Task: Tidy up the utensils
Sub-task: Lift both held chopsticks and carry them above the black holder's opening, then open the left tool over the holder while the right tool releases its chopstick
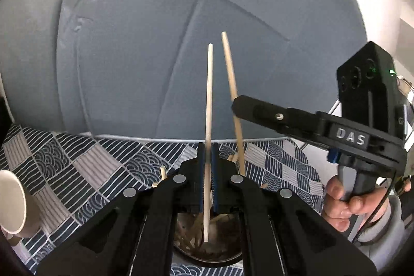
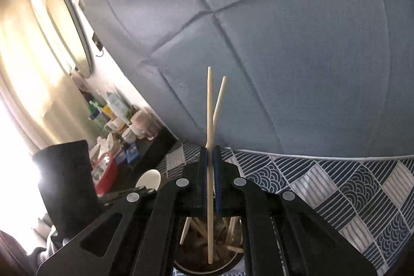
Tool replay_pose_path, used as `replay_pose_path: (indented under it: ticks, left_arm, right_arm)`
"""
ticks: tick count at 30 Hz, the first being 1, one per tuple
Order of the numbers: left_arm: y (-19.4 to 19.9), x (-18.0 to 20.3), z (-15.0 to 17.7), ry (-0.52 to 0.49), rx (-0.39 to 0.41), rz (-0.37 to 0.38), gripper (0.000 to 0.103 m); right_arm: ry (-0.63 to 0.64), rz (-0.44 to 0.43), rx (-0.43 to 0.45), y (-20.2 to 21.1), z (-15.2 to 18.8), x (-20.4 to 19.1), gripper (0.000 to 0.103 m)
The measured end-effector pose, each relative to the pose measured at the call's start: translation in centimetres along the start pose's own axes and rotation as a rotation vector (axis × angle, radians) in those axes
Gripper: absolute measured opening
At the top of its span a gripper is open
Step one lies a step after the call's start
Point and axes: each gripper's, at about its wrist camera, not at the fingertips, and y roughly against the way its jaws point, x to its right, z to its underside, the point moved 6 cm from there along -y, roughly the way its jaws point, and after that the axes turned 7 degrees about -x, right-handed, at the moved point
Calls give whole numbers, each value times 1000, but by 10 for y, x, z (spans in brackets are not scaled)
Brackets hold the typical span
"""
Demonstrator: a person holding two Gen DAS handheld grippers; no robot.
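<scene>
Chopstick (image 1: 208,105) upright in left gripper (image 1: 207,167) | another (image 2: 210,136) in right gripper (image 2: 211,172), probably over holder (image 2: 234,254)

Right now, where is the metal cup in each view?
Left wrist: metal cup at bottom centre, under the left tool.
Right wrist: metal cup at bottom centre, under the right tool.
Shared landmark: the patterned blue cloth.

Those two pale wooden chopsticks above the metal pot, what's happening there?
A person holds a black two-finger gripper in each hand. The left gripper is shut on one pale wooden chopstick, the right gripper on another chopstick. Both sticks point down into a round metal pot holding more wooden utensils, on a blue patterned cloth.
</scene>
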Motion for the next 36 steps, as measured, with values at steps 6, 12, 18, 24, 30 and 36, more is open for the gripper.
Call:
replay_pose_path:
  ticks: [6, 12, 18, 24, 30, 36]
  left_arm:
    - [-11, -4, 21, 20, -1, 3, 5]
    - [-9, -1, 26, 17, 0, 1, 5]
    - [-7, 3, 27, 14, 2, 6, 5]
    - [6, 6, 26, 27, 15, 9, 25]
    - [33, 0, 16, 42, 64, -16, 52]
    - [45, -14, 17, 38, 49, -99, 64]
  right_arm:
    - [-8, 1, -18, -7, 22, 3, 5]
    - [-32, 0, -29, -4, 31, 4, 8]
    - [-41, 9, -17, 4, 32, 0, 9]
    - [-73, 25, -26, 13, 36, 2, 9]
    - [-103, 49, -6, 29, 38, 2, 31]
    - [-106, 94, 11, 46, 40, -1, 45]
